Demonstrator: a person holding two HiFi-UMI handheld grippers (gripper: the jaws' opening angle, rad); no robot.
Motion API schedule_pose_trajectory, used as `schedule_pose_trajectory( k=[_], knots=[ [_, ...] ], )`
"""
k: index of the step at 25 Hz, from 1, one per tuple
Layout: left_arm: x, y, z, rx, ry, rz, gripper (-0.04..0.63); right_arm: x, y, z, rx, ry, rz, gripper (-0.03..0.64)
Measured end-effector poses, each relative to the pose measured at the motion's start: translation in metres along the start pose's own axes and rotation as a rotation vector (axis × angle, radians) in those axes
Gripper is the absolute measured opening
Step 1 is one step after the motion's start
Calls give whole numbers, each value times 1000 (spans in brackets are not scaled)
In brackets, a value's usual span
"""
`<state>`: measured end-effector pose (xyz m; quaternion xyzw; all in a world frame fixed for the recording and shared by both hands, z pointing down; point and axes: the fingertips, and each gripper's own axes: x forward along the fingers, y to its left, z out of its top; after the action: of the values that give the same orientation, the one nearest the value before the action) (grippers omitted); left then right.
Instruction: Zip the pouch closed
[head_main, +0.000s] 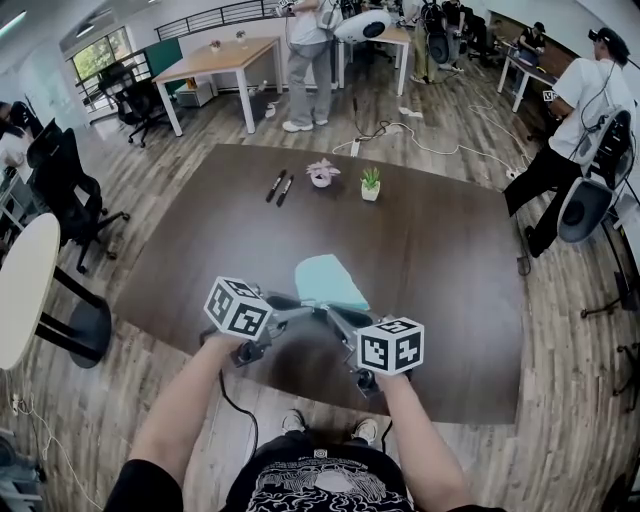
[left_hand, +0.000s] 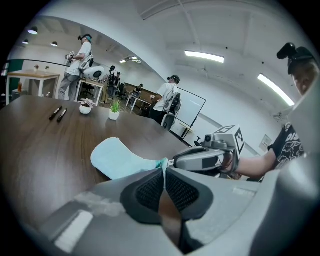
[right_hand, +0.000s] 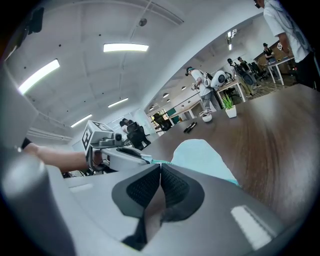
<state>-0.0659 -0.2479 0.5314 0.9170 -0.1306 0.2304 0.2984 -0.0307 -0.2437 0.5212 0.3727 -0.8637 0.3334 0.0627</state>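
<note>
Dark brown desk (head_main: 450, 250) is topped, near its front edge, by a pale teal pouch (head_main: 330, 282); its near end is pinched by the closed left gripper (left_hand: 163, 171) and the closed right gripper (right_hand: 160, 166).

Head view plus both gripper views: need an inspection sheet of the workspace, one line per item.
Surface: dark wood table.
Job's things: light teal pouch, its near end at the gripper tips.
Clutter: two markers, pink potted plant and green potted plant, all at the far side.
Grippers: left gripper has its jaws together on the pouch's corner. Right gripper has its jaws together at the same end, hold unclear.
Cables: lead hanging below the left gripper; floor cables beyond the table.
Surroundings: office chairs, desk, people standing.
</note>
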Motion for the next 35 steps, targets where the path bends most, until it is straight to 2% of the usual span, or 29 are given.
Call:
schedule_pose_trajectory(
  k=[8,13,19,28,35],
  knots=[
    [1,8,2,-84,-93,68,20,0,-6,2,-8,0,-34,8],
    [2,11,0,-165,-144,99,20,2,-7,1,-12,5,-44,8],
    [-4,13,-1,-211,-180,152,20,2,-8,0,-11,10,-47,8],
    [-7,11,3,-201,-205,184,20,0,-8,5,-17,3,-39,9],
    [-10,18,3,-233,-219,206,20,1,-14,5,-14,7,-54,8]
  ],
)
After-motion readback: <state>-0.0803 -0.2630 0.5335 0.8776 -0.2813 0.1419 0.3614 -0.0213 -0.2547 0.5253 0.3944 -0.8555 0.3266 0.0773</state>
